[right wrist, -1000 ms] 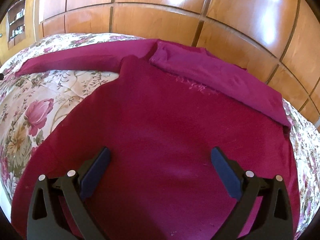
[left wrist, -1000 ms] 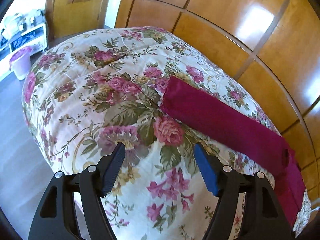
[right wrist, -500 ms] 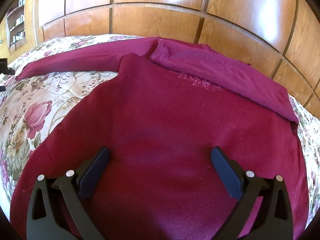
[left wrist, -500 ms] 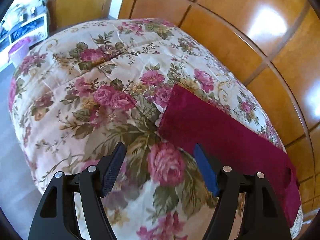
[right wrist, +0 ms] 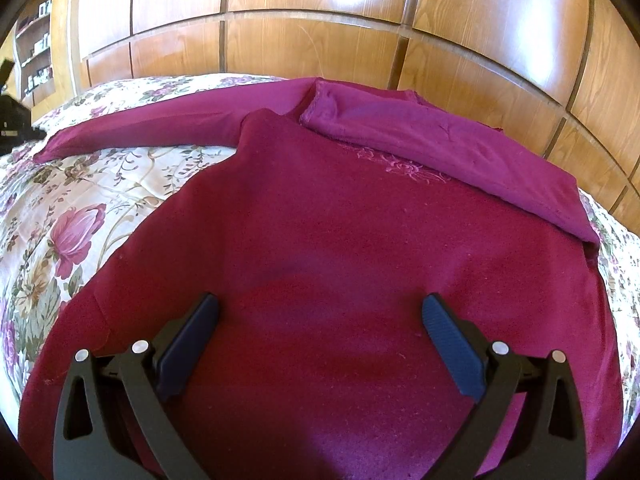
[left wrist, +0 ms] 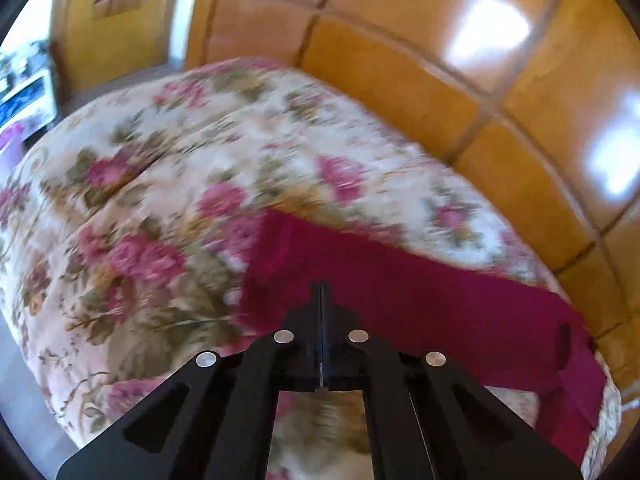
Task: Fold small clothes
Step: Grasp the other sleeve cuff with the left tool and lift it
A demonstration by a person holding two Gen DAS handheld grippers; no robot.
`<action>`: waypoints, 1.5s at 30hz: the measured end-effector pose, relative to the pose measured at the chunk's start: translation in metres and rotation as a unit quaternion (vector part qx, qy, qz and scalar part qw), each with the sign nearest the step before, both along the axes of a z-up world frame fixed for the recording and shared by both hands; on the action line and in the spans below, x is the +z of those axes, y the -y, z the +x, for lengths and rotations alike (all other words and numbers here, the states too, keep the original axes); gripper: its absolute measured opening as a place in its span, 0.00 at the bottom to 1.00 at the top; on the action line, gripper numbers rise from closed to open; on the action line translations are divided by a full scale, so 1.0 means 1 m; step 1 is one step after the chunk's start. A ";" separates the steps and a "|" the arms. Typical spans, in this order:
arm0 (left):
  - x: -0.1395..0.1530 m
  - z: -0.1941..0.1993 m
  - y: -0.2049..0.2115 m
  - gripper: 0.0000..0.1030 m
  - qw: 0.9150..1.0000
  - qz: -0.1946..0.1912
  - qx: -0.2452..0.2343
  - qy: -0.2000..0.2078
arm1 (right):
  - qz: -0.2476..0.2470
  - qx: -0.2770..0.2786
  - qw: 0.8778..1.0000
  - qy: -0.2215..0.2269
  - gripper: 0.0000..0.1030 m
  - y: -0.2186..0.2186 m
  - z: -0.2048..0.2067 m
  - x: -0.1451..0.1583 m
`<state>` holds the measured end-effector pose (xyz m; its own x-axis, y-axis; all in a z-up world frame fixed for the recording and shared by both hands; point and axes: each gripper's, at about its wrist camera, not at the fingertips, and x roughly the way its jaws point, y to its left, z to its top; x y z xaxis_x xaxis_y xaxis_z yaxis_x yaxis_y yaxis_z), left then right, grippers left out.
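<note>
A dark red long-sleeved top lies flat on a floral bedspread. Its right sleeve is folded across the chest; its left sleeve stretches out to the left. In the left wrist view that left sleeve runs across the bed, and my left gripper is shut at its cuff end; the blurred frame does not show whether cloth is pinched. My right gripper is open and empty, hovering over the top's lower body.
A glossy wooden panel wall runs along the far side of the bed. The bed's edge drops to a grey floor at the left. Shelves and a white unit stand beyond the bed.
My left gripper has moved forward to the cuff end of the left sleeve and gone from open to shut. The right gripper has stayed open, almost still.
</note>
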<state>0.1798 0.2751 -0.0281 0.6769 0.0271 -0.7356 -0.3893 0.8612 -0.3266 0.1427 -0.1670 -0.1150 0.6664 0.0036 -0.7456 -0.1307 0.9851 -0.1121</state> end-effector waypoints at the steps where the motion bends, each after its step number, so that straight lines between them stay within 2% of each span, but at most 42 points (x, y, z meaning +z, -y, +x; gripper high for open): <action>1: 0.009 -0.001 0.009 0.00 1.000 -0.002 -0.015 0.015 | 0.000 0.000 1.000 0.000 0.98 0.000 0.000 0.000; 5: 0.035 -0.004 0.044 0.00 0.996 -0.009 -0.063 0.060 | 0.000 0.000 1.000 0.000 0.98 0.000 0.000 0.000; 7: 0.043 -0.005 0.057 0.00 0.995 -0.004 -0.073 0.070 | 0.001 0.001 1.000 0.000 0.98 0.000 -0.001 0.000; 10: 0.040 -0.006 0.051 0.00 0.997 -0.012 -0.049 0.059 | 0.004 0.001 1.000 0.001 0.98 0.001 -0.001 0.000; 12: 0.029 -0.012 0.028 0.02 0.999 -0.026 -0.003 0.035 | 0.004 0.001 1.000 0.002 0.98 0.001 -0.001 0.001; 14: 0.020 -0.024 0.008 0.26 0.999 -0.031 0.034 0.025 | 0.004 0.001 1.000 0.003 0.98 0.001 -0.001 0.001; 15: 0.016 -0.032 -0.001 0.46 0.998 -0.027 0.057 0.020 | 0.004 0.001 1.000 0.003 0.98 0.002 -0.001 0.000; 16: 0.010 -0.041 -0.013 0.54 0.996 -0.026 0.084 0.020 | 0.003 0.001 1.000 0.003 0.98 0.002 -0.001 0.000; 21: -0.014 -0.052 -0.047 0.54 0.992 -0.046 0.118 -0.005 | 0.002 0.001 1.000 0.004 0.98 0.002 -0.002 0.001; 24: -0.023 -0.040 -0.051 0.52 0.993 -0.056 0.107 -0.010 | -0.001 0.001 1.000 0.005 0.98 0.001 -0.003 0.001; 26: -0.030 -0.027 -0.051 0.43 0.994 -0.049 0.098 -0.023 | -0.003 0.000 1.000 0.005 0.98 0.000 -0.003 0.001; 28: -0.039 -0.013 -0.050 0.21 0.994 -0.052 0.086 -0.041 | -0.004 0.000 1.000 0.005 0.98 0.000 -0.004 0.001; 29: -0.044 -0.006 -0.047 0.14 0.994 -0.055 0.077 -0.047 | -0.004 0.000 1.000 0.005 0.98 0.000 -0.004 0.001; 31: -0.043 0.000 -0.041 0.07 0.995 -0.046 0.072 -0.045 | -0.004 0.000 1.000 0.005 0.98 0.000 -0.004 0.001; 33: -0.031 0.002 -0.031 0.07 0.996 -0.061 0.056 -0.013 | -0.003 0.001 1.000 0.005 0.98 0.000 -0.004 0.001; 34: -0.018 0.001 -0.020 0.07 0.997 -0.072 0.034 0.015 | 0.000 0.001 1.000 0.005 0.98 0.001 -0.004 0.001; 37: 0.014 -0.001 0.021 0.07 0.994 -0.068 -0.041 0.068 | 0.009 0.002 1.000 0.001 0.98 0.004 -0.002 0.001; 39: 0.035 0.000 0.066 0.07 0.987 -0.067 -0.110 0.100 | 0.014 0.002 1.000 -0.001 0.98 0.005 -0.002 0.002; 42: 0.042 0.005 0.132 0.07 0.974 -0.058 -0.188 0.109 | 0.021 0.002 1.000 -0.003 0.98 0.007 -0.001 0.003; 45: 0.029 0.013 0.190 0.07 0.964 -0.055 -0.245 0.091 | 0.041 0.006 0.999 -0.012 0.98 0.013 0.000 0.006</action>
<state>0.1932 0.0847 0.0014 0.7068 -0.3997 -0.5837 0.1277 0.8836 -0.4505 0.1424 -0.1796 -0.1088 0.6480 0.0730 -0.7582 -0.1435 0.9893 -0.0274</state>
